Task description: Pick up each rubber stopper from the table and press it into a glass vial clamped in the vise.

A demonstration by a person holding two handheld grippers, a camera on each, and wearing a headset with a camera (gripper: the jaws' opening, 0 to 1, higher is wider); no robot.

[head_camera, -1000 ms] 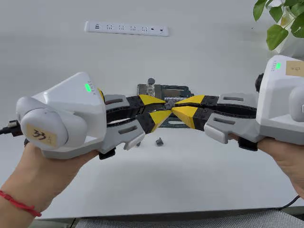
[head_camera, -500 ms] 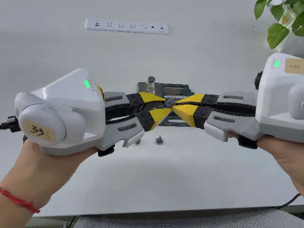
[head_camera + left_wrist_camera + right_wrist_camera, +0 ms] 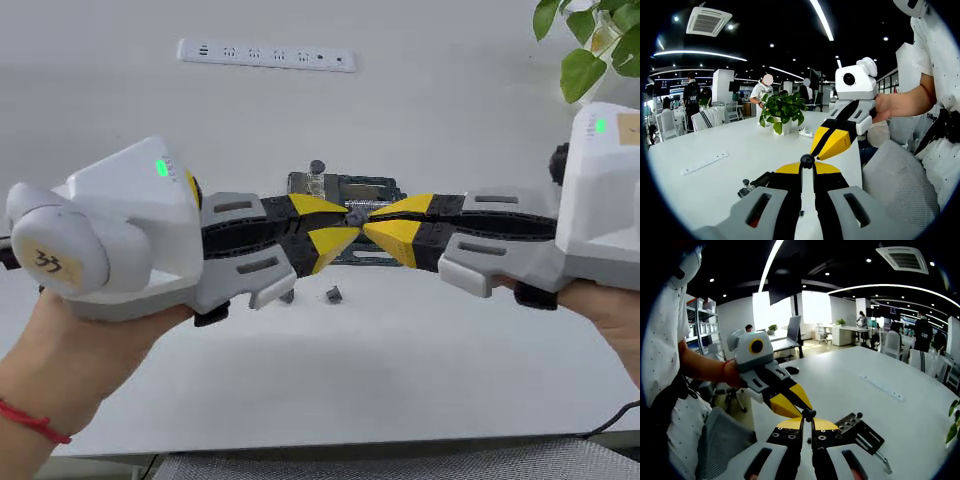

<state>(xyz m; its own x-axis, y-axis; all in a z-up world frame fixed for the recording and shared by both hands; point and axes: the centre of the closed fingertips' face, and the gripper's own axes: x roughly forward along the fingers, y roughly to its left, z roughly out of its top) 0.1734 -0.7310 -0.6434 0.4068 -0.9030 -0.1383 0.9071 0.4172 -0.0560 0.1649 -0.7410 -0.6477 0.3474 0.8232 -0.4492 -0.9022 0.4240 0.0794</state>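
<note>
Both gripper bodies have swung outward and levelled since a second ago, while their tips stay met over the vise (image 3: 345,190). Left gripper (image 3: 346,222) and right gripper (image 3: 370,222) point nose to nose. Each pair of tongs is drawn in to a thin slit, and both appear to nip one dark rubber stopper (image 3: 356,216) where the tips meet; which pair bears it I cannot tell. That reads as a hand-over or re-seat, to turn the stopper before it is pressed down.

At 11 o'clock from it a glass vial (image 3: 317,182) stands clamped, already capped. At 6 o'clock a loose stopper (image 3: 334,294) waits on the table (image 3: 420,340).

The head view gives that loose stopper and the grippers' common line. The left gripper view gives the slit between its own jaws, with the capped vial at 8 o'clock of the tips. The right gripper view gives the vise from its other side, at 4 o'clock.
</note>
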